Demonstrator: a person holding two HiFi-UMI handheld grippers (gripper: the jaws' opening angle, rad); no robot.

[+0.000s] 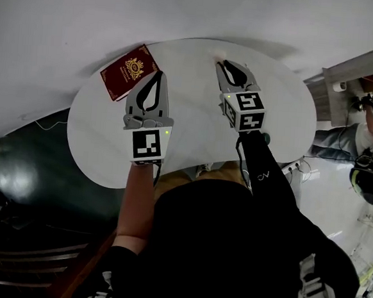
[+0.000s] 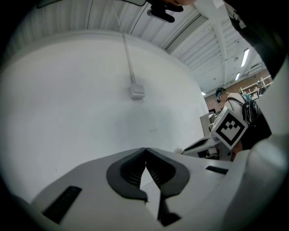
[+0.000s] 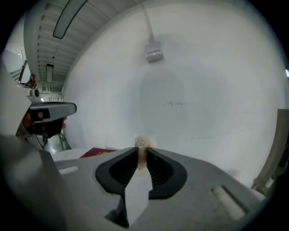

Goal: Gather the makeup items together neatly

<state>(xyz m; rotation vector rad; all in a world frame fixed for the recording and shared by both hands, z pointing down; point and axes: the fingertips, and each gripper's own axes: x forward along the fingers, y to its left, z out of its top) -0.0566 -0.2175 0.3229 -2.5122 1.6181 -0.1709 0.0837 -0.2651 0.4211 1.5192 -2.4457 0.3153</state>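
Right gripper (image 3: 141, 152) jaws grasping beige puff (image 3: 144, 143); left gripper (image 2: 145, 150) jaws clenched, empty

**Free room above the white oval table (image 1: 195, 120) and what bounds it.**
The bare tabletop between the left gripper (image 1: 158, 76) and the right gripper (image 1: 223, 66) is open, as is the wide right half. A red booklet (image 1: 129, 72) lies flat at the far left edge, just beside the left gripper's closed tips. The white wall (image 1: 184, 10) rises close behind the table and carries a small box (image 2: 137, 91) on a cable. A small pale fuzzy item (image 3: 143, 145) fills the right gripper's jaws. The person's body closes the near edge.
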